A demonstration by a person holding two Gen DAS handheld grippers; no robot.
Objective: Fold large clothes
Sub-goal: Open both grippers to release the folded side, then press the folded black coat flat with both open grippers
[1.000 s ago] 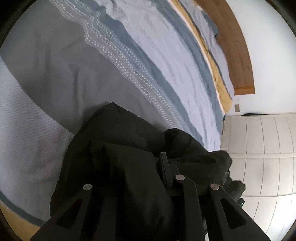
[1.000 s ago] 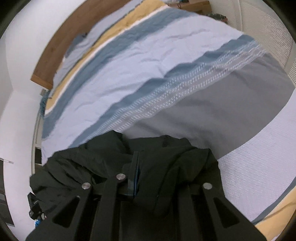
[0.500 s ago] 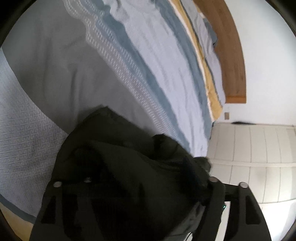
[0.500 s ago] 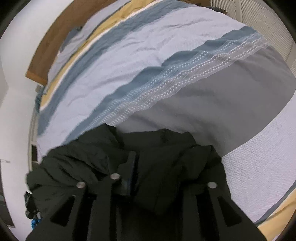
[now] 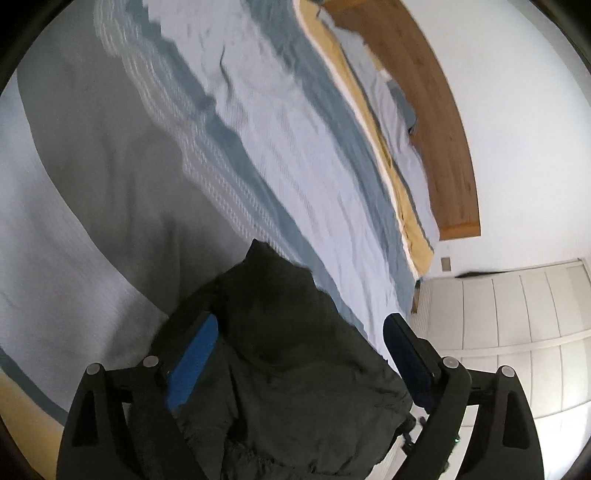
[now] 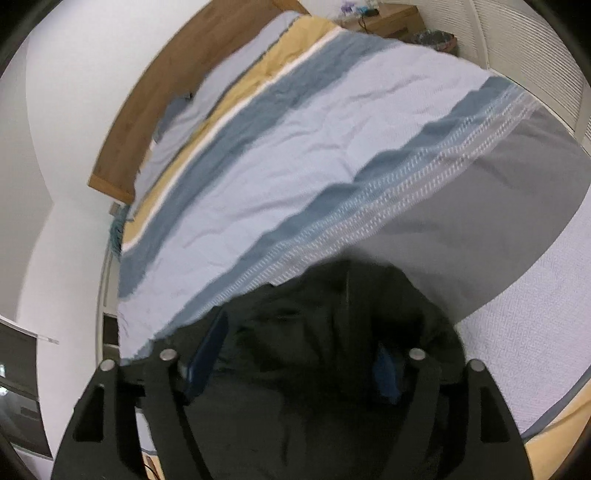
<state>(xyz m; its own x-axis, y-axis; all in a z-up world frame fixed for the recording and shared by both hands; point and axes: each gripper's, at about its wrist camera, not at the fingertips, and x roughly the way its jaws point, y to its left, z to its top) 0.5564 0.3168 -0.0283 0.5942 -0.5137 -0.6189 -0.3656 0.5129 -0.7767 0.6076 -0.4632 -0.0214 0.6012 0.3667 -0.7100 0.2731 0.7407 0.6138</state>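
A large black garment (image 5: 291, 354) lies bunched on the near edge of the striped bed cover (image 5: 258, 155). My left gripper (image 5: 299, 343) is open, its blue-padded fingers (image 5: 192, 354) spread on either side of the cloth, which rises between them. In the right wrist view the same black garment (image 6: 332, 325) fills the lower middle. My right gripper (image 6: 299, 350) is open too, with fingers (image 6: 207, 350) wide apart and the cloth lying loose between them. The lower part of the garment is hidden behind both gripper bodies.
The bed cover (image 6: 295, 155) has blue, pale, grey and yellow bands. A wooden headboard (image 6: 177, 77) stands at the far end, with a nightstand (image 6: 384, 18) beside it. White cupboard doors (image 5: 517, 325) stand to one side of the bed.
Both grippers were shut on the black garment and have opened, letting it go. The garment now sits bunched on the bed between the fingers.
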